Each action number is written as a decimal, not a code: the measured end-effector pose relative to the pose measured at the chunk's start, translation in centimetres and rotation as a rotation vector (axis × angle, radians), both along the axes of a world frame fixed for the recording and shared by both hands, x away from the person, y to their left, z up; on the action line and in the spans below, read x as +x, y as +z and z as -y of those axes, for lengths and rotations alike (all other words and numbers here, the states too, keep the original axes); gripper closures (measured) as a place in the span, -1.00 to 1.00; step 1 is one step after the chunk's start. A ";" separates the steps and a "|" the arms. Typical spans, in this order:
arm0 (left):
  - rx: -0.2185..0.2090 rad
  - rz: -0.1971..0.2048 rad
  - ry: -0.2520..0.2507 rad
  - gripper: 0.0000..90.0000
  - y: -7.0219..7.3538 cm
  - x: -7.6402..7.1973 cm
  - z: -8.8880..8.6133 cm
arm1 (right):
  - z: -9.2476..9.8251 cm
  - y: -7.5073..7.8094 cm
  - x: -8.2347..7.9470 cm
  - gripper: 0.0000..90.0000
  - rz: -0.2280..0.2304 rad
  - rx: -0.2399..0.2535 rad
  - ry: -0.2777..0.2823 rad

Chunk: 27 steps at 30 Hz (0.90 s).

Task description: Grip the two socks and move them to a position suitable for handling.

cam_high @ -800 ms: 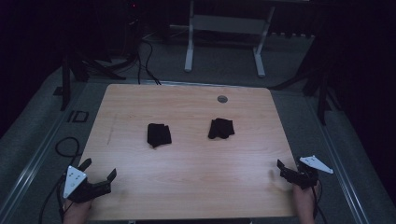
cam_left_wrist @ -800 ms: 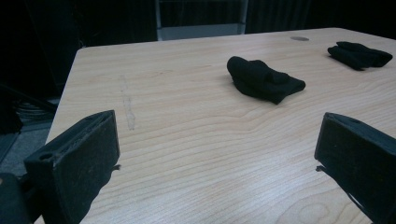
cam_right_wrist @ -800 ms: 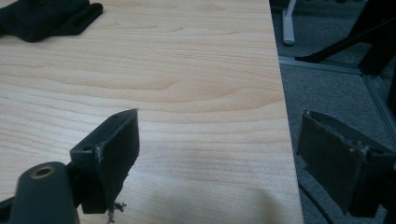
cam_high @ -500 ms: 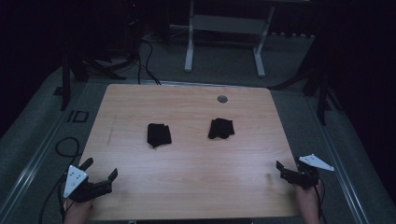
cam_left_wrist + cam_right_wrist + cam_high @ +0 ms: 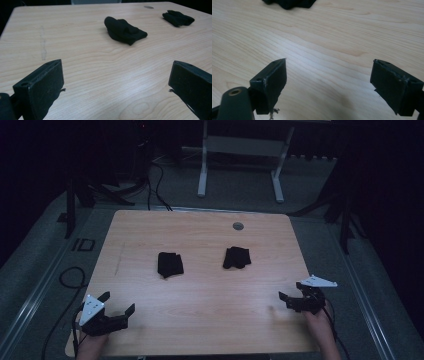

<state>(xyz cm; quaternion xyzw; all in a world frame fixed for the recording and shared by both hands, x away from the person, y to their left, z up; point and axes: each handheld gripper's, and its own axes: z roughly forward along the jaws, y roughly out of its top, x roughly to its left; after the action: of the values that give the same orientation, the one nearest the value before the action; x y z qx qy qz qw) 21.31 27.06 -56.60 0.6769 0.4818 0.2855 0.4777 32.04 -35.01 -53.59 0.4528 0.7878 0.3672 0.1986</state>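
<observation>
**Two open grippers wait at the near edge, two dark cloth bundles lie mid-table**

The left gripper [image 5: 118, 311] sits low over the near left corner of the wooden table [image 5: 200, 320], held by a hand [image 5: 90, 347] that comes in from the bottom of the high view. Its jaws stand wide apart with nothing between them; the left gripper view shows bare wood grain in the gap.

The right gripper [image 5: 289, 300] is over the near right edge of the table, its grey three-cornered plate [image 5: 317, 281] on top. Its jaws are likewise spread wide and hold nothing, with plain wood between them in the right gripper view.

The left black bundle [image 5: 170, 264], a folded piece of dark cloth, lies on the table left of centre, well apart from the left gripper and farther from the person. The right black bundle [image 5: 236, 257] lies to its right, slightly farther back, clearly separate from it and well apart from the right gripper. In the left gripper view both bundles lie ahead of the jaws, the left one nearer.

A small round grey disc [image 5: 238, 226] sits near the far edge of the table, beyond the right bundle.
</observation>
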 end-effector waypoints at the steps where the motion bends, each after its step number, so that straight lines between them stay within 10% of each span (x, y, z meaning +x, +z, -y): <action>1: 0.010 0.002 0.001 -0.99 0.0 0.0 0.0 | -0.3 -0.1 0.3 -0.70 -0.006 -0.001 0.006; 27: 0.009 0.000 -0.043 -0.99 0.2 0.1 0.2 | -10.6 1.5 8.9 -0.70 0.017 0.000 0.153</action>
<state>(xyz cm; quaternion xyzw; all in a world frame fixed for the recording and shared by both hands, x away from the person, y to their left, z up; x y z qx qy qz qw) 21.36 26.88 -56.39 0.6892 0.4658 0.2776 0.4806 40.91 -24.45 -52.13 0.3880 0.8185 0.3851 0.1767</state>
